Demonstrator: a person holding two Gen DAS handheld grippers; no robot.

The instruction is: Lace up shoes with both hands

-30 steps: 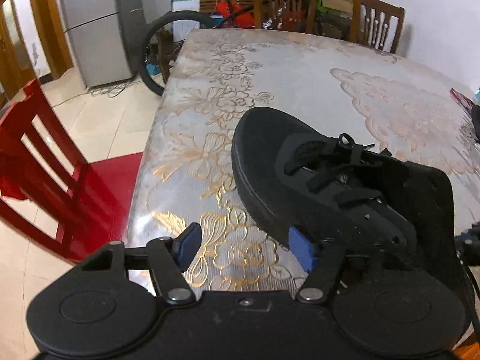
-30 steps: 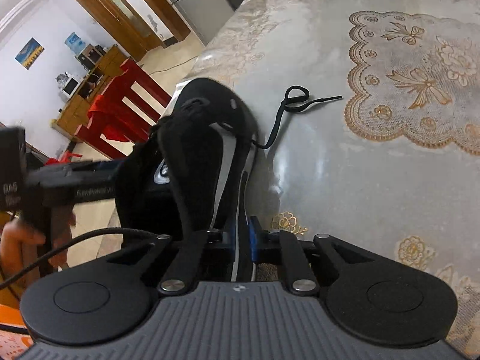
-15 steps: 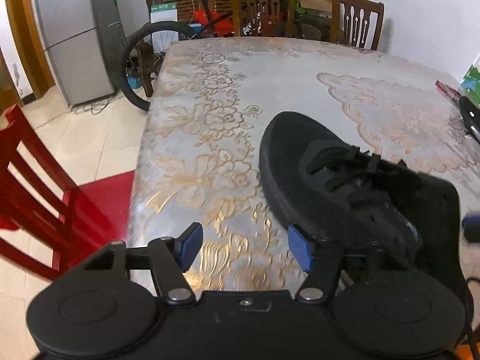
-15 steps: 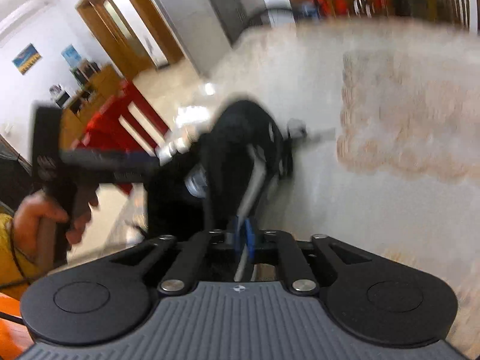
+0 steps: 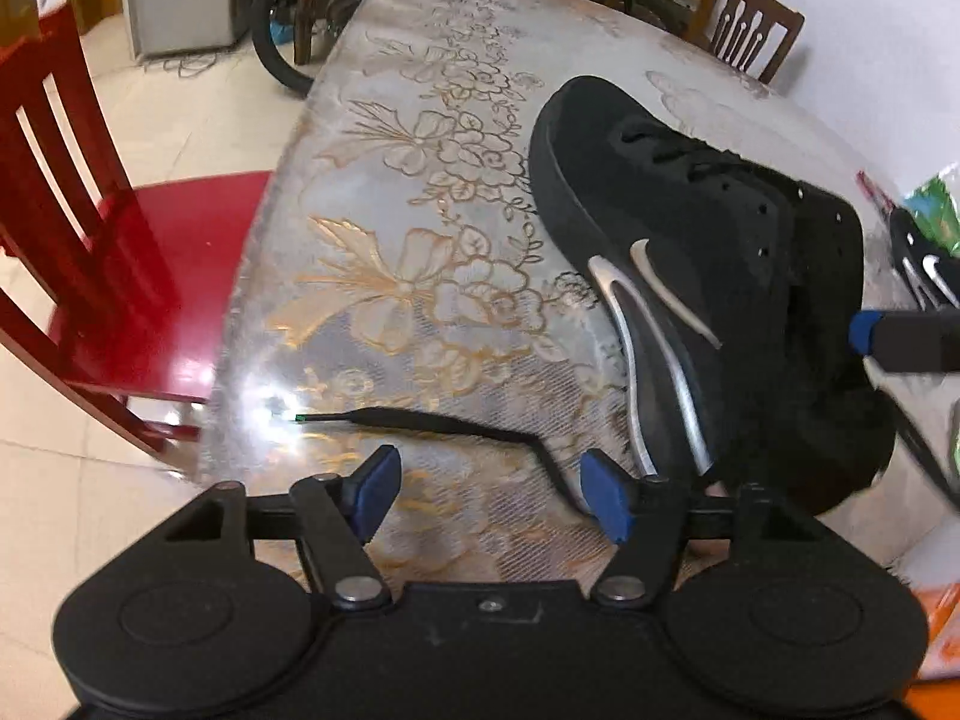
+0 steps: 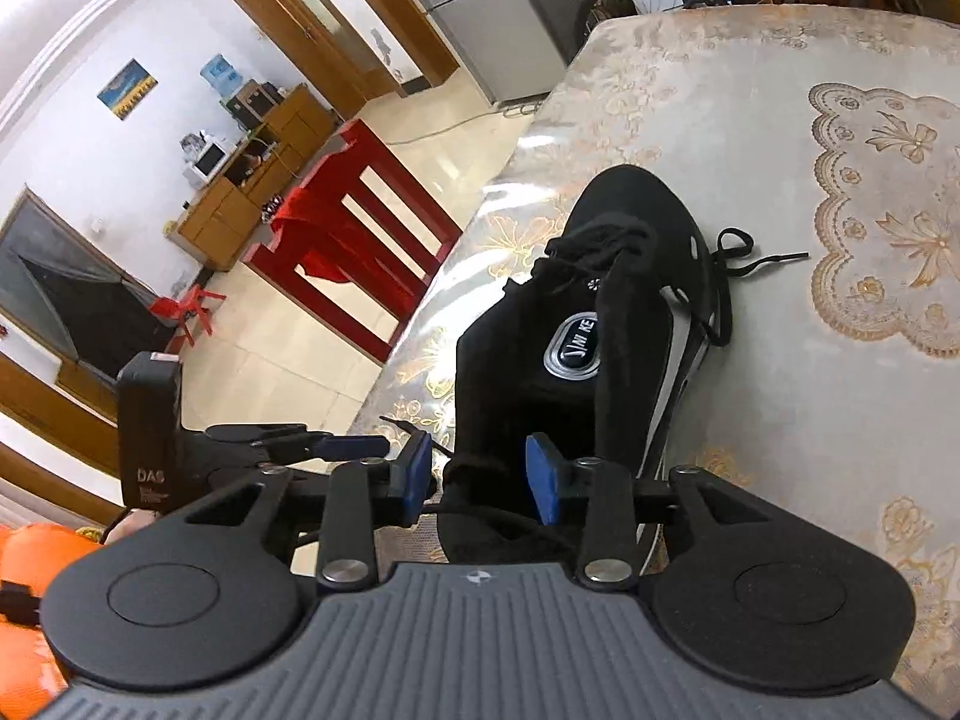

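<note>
A black shoe with silver stripes rests on the patterned table. One black lace end lies flat on the cloth just ahead of my left gripper. That gripper is open and widening slightly, and the lace bends down past its right pad. In the right wrist view the shoe points away. My right gripper is opening, with the heel collar between its pads but not pinched. The other lace end curls on the table right of the shoe.
A red chair stands at the table's left edge. A second black shoe and a green packet sit at the far right. A bicycle wheel and wooden chairs are beyond the table's far end.
The right gripper's pads have spread off the shoe's heel edge, and the shoe now rests on the table. The left gripper has dropped toward the near table edge, bringing the loose lace end before it.
</note>
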